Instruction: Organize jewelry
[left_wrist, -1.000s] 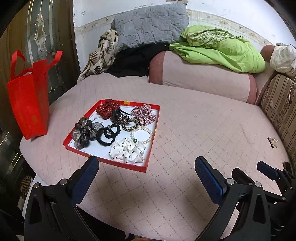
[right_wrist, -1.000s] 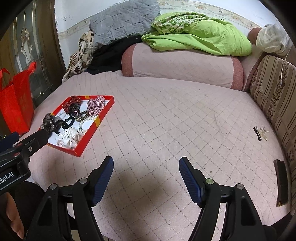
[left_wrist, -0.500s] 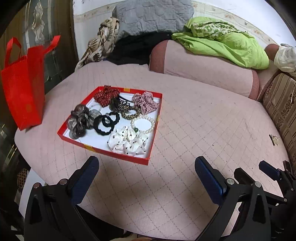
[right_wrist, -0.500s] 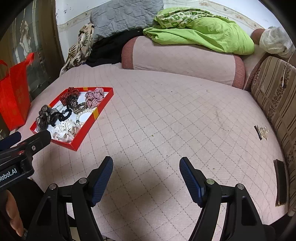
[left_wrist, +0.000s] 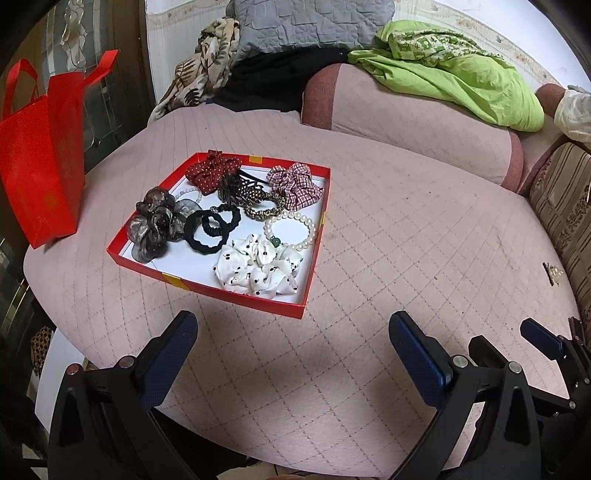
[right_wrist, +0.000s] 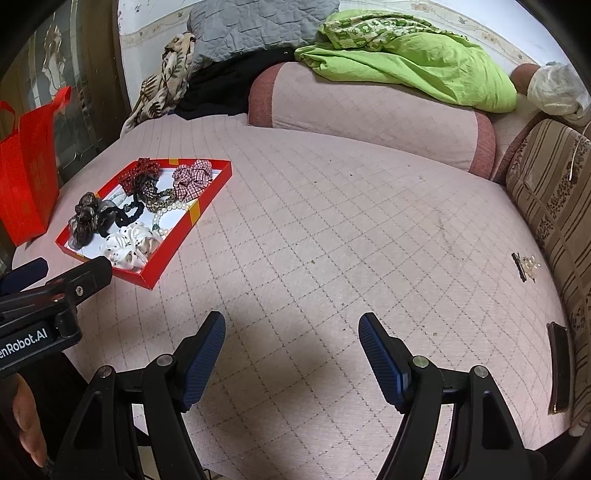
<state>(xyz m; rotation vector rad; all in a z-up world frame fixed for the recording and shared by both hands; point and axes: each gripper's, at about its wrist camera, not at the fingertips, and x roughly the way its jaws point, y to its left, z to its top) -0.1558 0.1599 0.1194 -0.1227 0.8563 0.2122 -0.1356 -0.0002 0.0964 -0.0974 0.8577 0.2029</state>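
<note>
Since a second ago the left gripper (left_wrist: 291, 354) has come forward, so the red tray (left_wrist: 236, 297) sits lower and closer in its view, just ahead of its spread fingers (left_wrist: 173, 349) — nothing between them. The right gripper (right_wrist: 291, 347) has shifted less; its fingers (right_wrist: 205, 350) are also wide apart and empty, hovering over bare quilted cover.

That shallow tray lies on the pink quilted bed (left_wrist: 406, 240), toward its left edge. Inside it lie a white polka-dot scrunchie (left_wrist: 258, 271) at the near corner, a pearl bracelet (left_wrist: 291, 229) with a green bead just behind it, black hair ties (left_wrist: 208, 230) at the middle, a grey-brown sheer scrunchie (left_wrist: 157, 225) on the left, a red dotted scrunchie (left_wrist: 210, 171) at the far end, a plaid scrunchie (left_wrist: 295, 184) at the far right corner, and a leopard-print tie (left_wrist: 264, 210) between them.

Well apart from the tray — near the bed's right edge beside the striped cushion (right_wrist: 554, 192) — lie a small dark clip and a pale trinket (right_wrist: 526, 264), touching or nearly so. A red bag (left_wrist: 37, 155) stands left of the tray. A green blanket (left_wrist: 461, 70) drapes over the bolster (left_wrist: 424, 129) behind.
</note>
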